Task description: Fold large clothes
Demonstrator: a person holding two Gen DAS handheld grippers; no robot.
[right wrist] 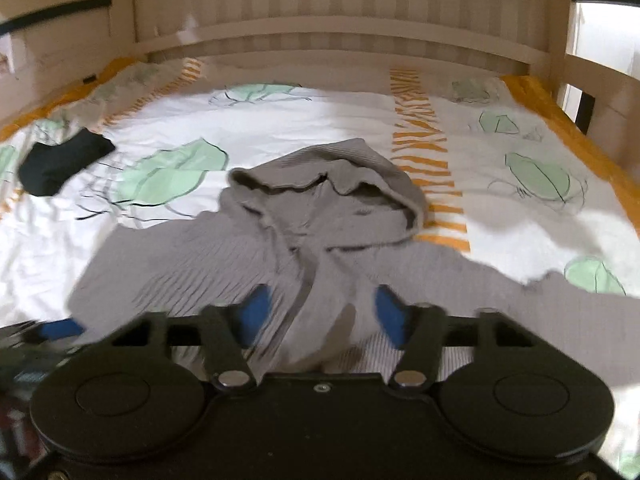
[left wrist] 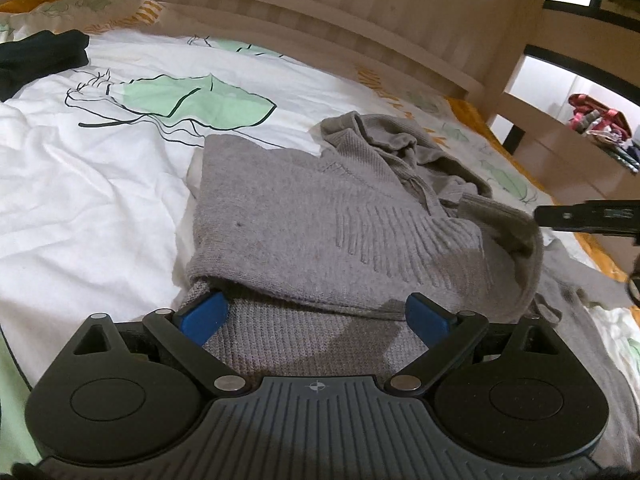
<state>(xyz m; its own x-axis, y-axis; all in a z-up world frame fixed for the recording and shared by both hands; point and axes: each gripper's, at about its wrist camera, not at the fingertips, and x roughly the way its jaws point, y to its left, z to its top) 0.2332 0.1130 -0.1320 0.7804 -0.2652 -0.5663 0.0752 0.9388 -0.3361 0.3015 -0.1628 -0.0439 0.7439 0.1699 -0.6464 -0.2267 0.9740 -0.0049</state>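
A: Where is the grey hooded sweater (left wrist: 320, 216) lying?
B: On the leaf-print bedsheet (left wrist: 80, 184), part folded, its hood (right wrist: 332, 184) pointing at the headboard (right wrist: 332, 44).
A: Grippers?
B: The left gripper (left wrist: 316, 320) and right gripper (right wrist: 320, 314) are both hovering spread over the knit.
A: Anything nearby?
B: 1 black garment (right wrist: 60, 164) is sitting well apart.

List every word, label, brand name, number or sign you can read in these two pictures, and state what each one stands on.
No readable text in either view.
Left tongs: a crosshair mark on the body, a symbol only, no letters.
Right tongs: no marking shows.
Grey hooded sweater: no label or logo shows.
Bed sheet: green leaf drawings and orange stripes, no words.
Shelf items: too small and blurred to read.
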